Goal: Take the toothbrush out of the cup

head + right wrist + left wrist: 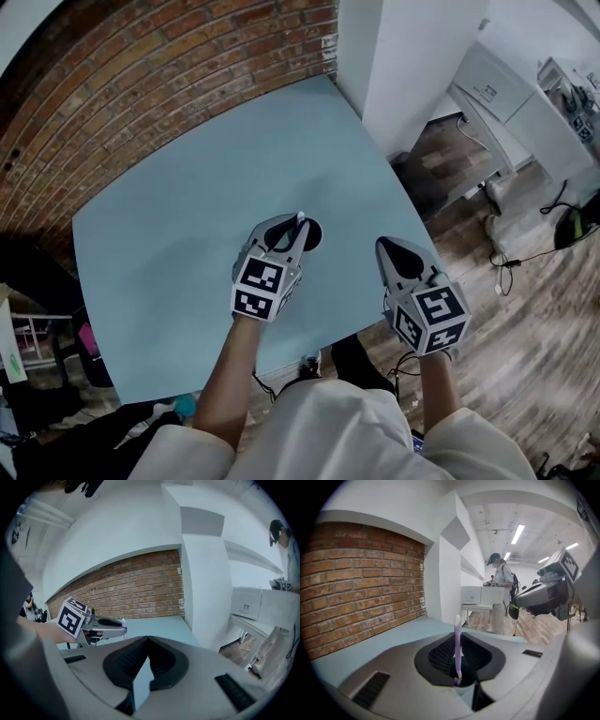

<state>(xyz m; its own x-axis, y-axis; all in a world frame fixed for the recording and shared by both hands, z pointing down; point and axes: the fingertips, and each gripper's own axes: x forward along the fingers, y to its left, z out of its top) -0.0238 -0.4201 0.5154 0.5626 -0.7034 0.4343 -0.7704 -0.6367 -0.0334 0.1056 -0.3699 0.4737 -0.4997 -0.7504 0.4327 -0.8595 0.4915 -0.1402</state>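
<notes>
Jaws of the left gripper (457, 635) are pressing together on the toothbrush (457, 651). As far as I can make out, they are pinching its thin lilac handle partway up. The right gripper (147, 639) is closing tip to tip on nothing, with only a sliver of table showing behind its tips.

The toothbrush is standing upright, its lower end sitting inside the cup (313, 234) and its pale top poking above the rim. The left gripper is crowding the cup's near side, while the right one is hanging well off to the cup's right. To my eye, the exit is lying straight up along the handle's long axis, and the left hand is the 1 placed to make that lift.

The handle is looking like slim, smooth plastic with a slight wave. The cup is round and dark inside, sitting on a flat, matte, pale blue table (178, 216). The jaw pads are dark and ribbed.
</notes>
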